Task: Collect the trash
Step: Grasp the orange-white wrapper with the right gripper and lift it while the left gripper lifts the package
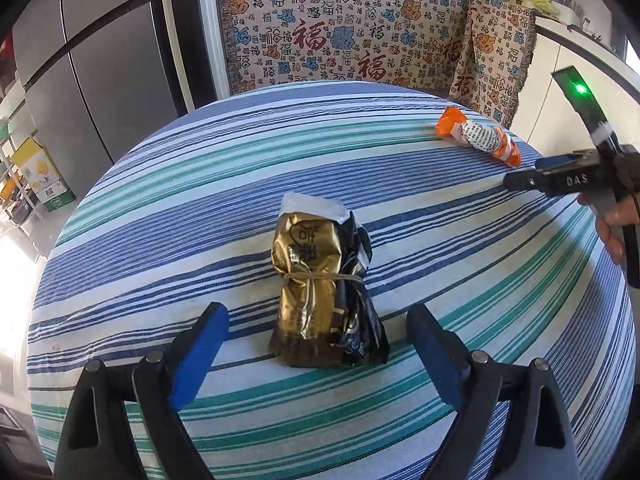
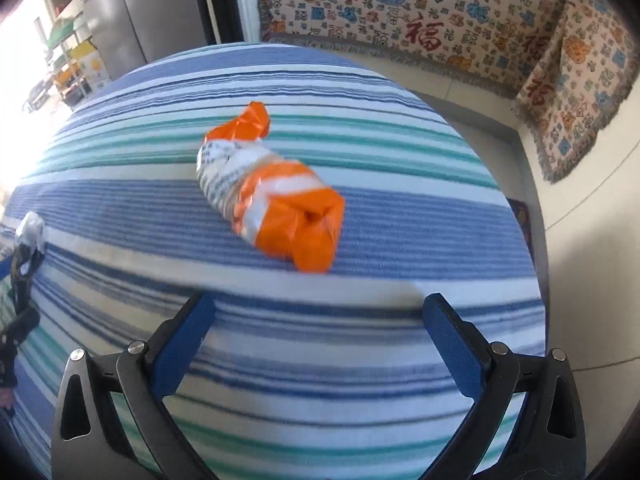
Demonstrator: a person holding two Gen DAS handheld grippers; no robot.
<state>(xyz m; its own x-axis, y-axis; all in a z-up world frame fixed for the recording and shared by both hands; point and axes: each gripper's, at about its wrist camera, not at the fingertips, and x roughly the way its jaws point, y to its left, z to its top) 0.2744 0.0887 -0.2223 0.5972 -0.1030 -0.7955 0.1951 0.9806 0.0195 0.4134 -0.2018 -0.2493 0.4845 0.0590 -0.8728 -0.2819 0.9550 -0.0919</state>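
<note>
A gold and black snack wrapper bundle, tied round its middle with string, lies on the striped tablecloth. My left gripper is open, with the near end of the bundle between its blue fingertips. An orange and white wrapper lies further right on the cloth and also shows in the left wrist view. My right gripper is open and empty, just short of the orange wrapper. The right gripper also shows from the side in the left wrist view.
The round table's far and right edges drop to a pale tiled floor. A patterned blanket covers furniture behind the table. A grey fridge stands at the left. The gold bundle shows at the left edge of the right wrist view.
</note>
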